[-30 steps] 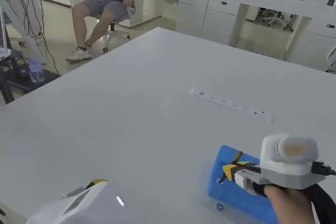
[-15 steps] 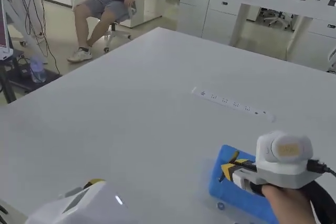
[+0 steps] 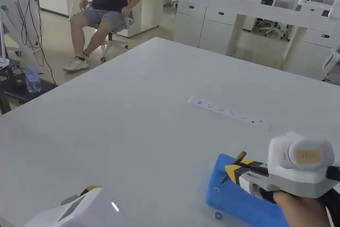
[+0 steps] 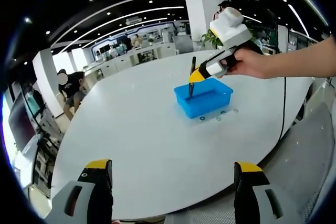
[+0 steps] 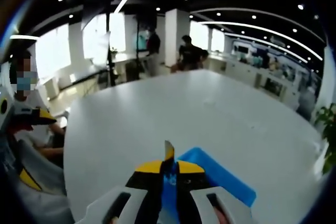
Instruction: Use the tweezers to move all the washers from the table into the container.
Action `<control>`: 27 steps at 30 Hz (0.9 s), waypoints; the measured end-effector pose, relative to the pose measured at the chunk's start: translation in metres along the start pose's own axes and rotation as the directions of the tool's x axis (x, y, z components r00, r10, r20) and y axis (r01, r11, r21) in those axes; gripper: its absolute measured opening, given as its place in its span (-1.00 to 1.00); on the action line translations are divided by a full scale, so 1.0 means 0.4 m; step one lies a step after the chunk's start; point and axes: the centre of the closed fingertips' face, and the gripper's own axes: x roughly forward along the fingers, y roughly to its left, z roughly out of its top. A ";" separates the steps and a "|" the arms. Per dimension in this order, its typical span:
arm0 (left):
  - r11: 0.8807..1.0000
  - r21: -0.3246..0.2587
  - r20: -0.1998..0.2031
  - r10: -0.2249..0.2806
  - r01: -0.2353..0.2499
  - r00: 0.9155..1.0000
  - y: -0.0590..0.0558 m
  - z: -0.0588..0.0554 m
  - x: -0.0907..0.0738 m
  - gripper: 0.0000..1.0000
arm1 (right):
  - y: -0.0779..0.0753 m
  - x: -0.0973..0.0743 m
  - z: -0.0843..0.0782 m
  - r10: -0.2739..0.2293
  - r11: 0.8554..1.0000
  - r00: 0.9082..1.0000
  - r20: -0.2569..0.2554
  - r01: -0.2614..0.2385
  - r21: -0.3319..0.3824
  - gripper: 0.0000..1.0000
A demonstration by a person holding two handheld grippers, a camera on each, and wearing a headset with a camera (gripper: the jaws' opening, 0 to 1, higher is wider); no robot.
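right gripper (image 3: 232, 171): clenches tweezers (image 3: 237, 159), tips over blue container (image 3: 234, 200) | left gripper (image 4: 173, 166): gapes, idle near table (image 3: 133, 120) edge | washers (image 4: 218, 115): lie on table just beside blue container | risk: flat washers slip from tips; blue container gets nudged

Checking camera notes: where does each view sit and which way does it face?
Head view: on the headset, facing forward and down over the table; shows the right gripper, its hand and the left gripper.
Left gripper view: on the left gripper, between its open jaws, facing across the table at the container and washers.
Right gripper view: on the right gripper, jaws shut on the tweezers, facing over the container.
Shared: head and left gripper views both show the right gripper.
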 end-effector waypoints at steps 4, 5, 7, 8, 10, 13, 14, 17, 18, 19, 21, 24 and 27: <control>1.000 0.010 0.004 -0.002 0.002 1.000 0.000 0.007 -0.002 0.98 | 0.022 -0.030 0.011 0.019 1.000 1.000 0.025 -0.020 0.020 -0.91; 1.000 0.011 0.006 0.000 0.000 1.000 0.001 0.009 -0.001 0.98 | 0.027 -0.035 0.011 0.020 1.000 0.999 0.028 -0.021 0.018 -0.91; 1.000 0.011 0.008 0.002 -0.002 1.000 0.003 0.011 -0.001 0.98 | 0.031 -0.048 0.010 0.025 1.000 0.999 0.031 -0.026 0.014 -0.91; 1.000 0.009 0.010 0.001 -0.001 1.000 0.002 0.012 -0.001 0.98 | 0.041 -0.051 0.008 0.031 0.999 0.999 0.032 -0.031 0.010 -0.91; 1.000 0.011 0.008 -0.008 0.008 1.000 -0.002 0.013 -0.001 0.98 | 0.052 -0.060 0.003 0.032 0.999 0.999 0.036 -0.032 0.004 -0.91; 0.999 0.016 0.001 -0.029 0.029 1.000 -0.013 0.013 0.001 0.98 | 0.065 -0.069 -0.009 0.036 0.999 0.999 0.033 -0.036 -0.001 -0.91; 0.999 0.018 0.003 -0.031 0.031 1.000 -0.016 0.016 0.001 0.98 | 0.066 -0.070 -0.014 0.038 0.999 0.999 0.031 -0.038 0.001 -0.91; 1.000 0.011 0.011 -0.028 0.028 1.000 -0.020 0.023 -0.001 0.98 | 0.082 -0.069 -0.046 0.054 0.998 0.999 0.007 -0.054 0.012 -0.91; 1.000 0.009 0.014 -0.029 0.029 0.999 -0.021 0.025 -0.002 0.98 | 0.087 -0.070 -0.052 0.053 0.999 0.999 0.003 -0.053 0.010 -0.91; 1.000 0.007 0.017 -0.027 0.027 0.999 -0.022 0.027 -0.003 0.98 | 0.092 -0.069 -0.062 0.055 0.998 0.998 -0.004 -0.055 0.007 -0.91; 1.000 0.009 0.014 -0.027 0.027 1.000 -0.023 0.026 -0.003 0.98 | 0.099 -0.066 -0.078 0.058 0.998 0.998 -0.014 -0.057 0.007 -0.91; 1.000 0.019 0.008 -0.022 0.022 1.000 -0.021 0.024 -0.003 0.98 | 0.094 -0.055 -0.101 0.058 0.998 0.998 -0.029 -0.058 0.007 -0.91; 1.000 0.016 0.005 -0.020 0.020 1.000 -0.020 0.021 -0.003 0.98 | 0.084 -0.040 -0.121 0.059 0.998 0.997 -0.044 -0.058 0.018 -0.91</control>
